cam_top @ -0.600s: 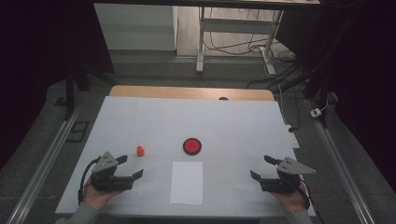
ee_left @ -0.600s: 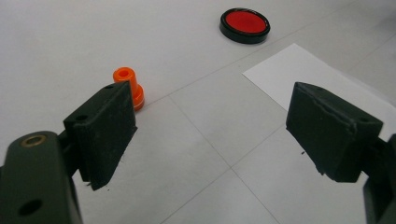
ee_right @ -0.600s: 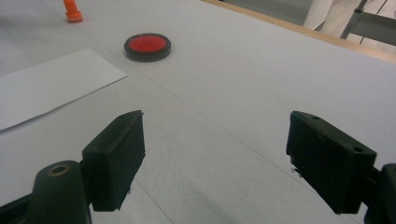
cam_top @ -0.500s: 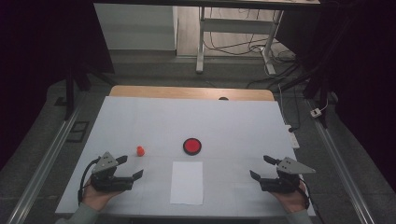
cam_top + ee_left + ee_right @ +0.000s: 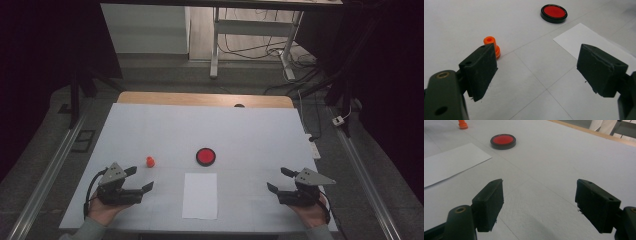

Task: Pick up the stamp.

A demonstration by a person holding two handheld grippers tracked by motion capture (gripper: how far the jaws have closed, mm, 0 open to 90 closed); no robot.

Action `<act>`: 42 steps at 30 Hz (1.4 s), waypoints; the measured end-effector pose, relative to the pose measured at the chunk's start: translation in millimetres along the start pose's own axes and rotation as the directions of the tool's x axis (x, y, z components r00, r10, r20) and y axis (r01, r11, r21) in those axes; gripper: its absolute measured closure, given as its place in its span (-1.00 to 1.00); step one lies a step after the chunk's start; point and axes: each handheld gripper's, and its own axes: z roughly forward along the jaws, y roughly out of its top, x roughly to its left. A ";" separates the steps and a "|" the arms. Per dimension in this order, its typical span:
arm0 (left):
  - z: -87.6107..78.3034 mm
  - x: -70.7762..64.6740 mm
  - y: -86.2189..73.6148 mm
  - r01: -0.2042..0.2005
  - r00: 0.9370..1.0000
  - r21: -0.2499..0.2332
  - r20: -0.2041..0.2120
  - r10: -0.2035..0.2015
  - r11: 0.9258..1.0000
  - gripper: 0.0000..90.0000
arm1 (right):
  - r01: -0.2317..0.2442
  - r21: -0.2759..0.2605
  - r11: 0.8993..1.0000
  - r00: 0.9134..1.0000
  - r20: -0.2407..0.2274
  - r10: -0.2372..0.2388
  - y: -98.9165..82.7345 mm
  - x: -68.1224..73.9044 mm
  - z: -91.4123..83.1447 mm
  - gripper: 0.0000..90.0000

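White-covered worktop (image 5: 250, 135): a small orange plastic peg (image 5: 150, 161), a round red black-rimmed disc (image 5: 205, 156), a white paper sheet (image 5: 200, 195).

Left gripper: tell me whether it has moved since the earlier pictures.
No. In the high view the left gripper sits just below and left of the small orange piece, as before, jaws open and empty.

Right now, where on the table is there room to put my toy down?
Lots of room: the whole far half behind the red disc, and the stretch between the white paper and the right gripper. Tightest near the orange piece by the left gripper.
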 end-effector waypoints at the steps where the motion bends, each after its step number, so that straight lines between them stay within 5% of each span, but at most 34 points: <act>1: 0.1 0.1 0.1 0.001 1.000 0.001 0.001 -0.001 1.000 -0.63 | 0.001 0.001 1.000 1.000 0.000 -0.001 0.0 0.0 0.3 -0.50; 22: 4.3 -2.3 23.2 -0.028 1.000 0.033 -0.004 0.028 0.999 -0.59 | 0.008 0.017 1.000 1.000 -0.004 -0.008 0.8 2.3 6.4 -0.47; 42: 30.8 26.5 57.3 -0.025 0.998 0.110 -0.049 0.031 0.994 -0.52 | 0.012 0.023 1.000 1.000 0.005 -0.012 3.1 2.9 7.0 -0.45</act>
